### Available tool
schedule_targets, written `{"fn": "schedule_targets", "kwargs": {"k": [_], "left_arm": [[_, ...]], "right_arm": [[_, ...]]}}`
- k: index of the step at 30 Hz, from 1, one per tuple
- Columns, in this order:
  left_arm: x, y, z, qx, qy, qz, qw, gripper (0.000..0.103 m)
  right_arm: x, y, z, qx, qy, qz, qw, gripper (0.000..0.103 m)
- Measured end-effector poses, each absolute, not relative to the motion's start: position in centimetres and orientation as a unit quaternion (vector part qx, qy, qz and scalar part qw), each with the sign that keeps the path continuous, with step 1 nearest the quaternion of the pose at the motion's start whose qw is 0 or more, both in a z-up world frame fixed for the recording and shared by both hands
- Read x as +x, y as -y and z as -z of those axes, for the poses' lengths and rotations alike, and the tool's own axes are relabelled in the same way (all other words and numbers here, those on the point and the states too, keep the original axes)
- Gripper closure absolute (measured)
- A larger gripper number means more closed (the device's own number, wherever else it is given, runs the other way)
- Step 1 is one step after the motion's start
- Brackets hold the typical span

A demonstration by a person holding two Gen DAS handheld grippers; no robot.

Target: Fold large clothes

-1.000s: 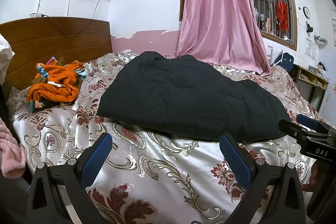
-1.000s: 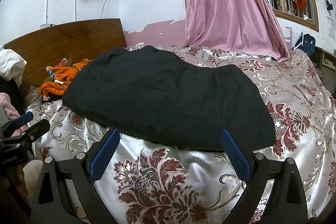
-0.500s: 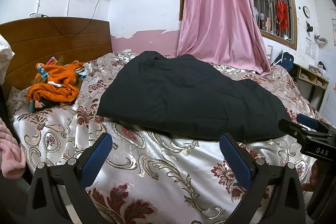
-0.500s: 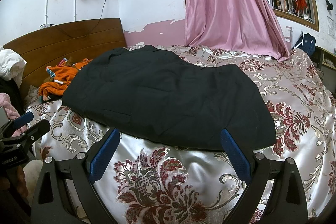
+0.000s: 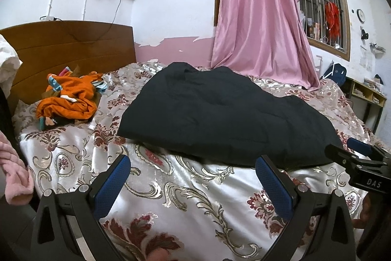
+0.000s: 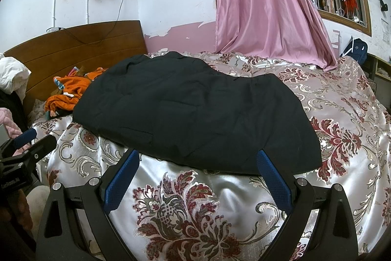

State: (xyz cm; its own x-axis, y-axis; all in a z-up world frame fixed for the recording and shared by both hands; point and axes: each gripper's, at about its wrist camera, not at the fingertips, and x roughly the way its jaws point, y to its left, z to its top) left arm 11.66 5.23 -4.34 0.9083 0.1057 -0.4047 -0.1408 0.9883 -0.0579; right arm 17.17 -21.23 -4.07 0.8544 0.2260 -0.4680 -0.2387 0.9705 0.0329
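Black garment lies spread flat across the middle of the bed, an orange heap far left by the headboard. Left claw and right claw hang at its near edge, both released, gripping nothing.

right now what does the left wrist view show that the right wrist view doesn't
Only the left wrist view shows the right gripper at its right edge, the wooden shelf by the wall, and a pink cloth at the lower left.

Only the right wrist view shows the left gripper at its left edge, and the whole near right corner of the black garment.

Both show the black garment lying flat on the flowered bedspread, the orange clothes by the headboard, the pink curtain, and open, empty jaws.
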Motion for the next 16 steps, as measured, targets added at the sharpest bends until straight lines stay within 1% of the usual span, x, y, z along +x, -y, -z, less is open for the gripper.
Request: {"fn": "schedule_targets", "kwargs": {"k": [16], "left_arm": [[11.79,-5.13,4.33,-0.033,-0.203,-0.068,0.976,0.0]], "right_arm": [[16.79,21.15,4.45,-0.012,-0.244,-0.121,0.962,0.009]]}}
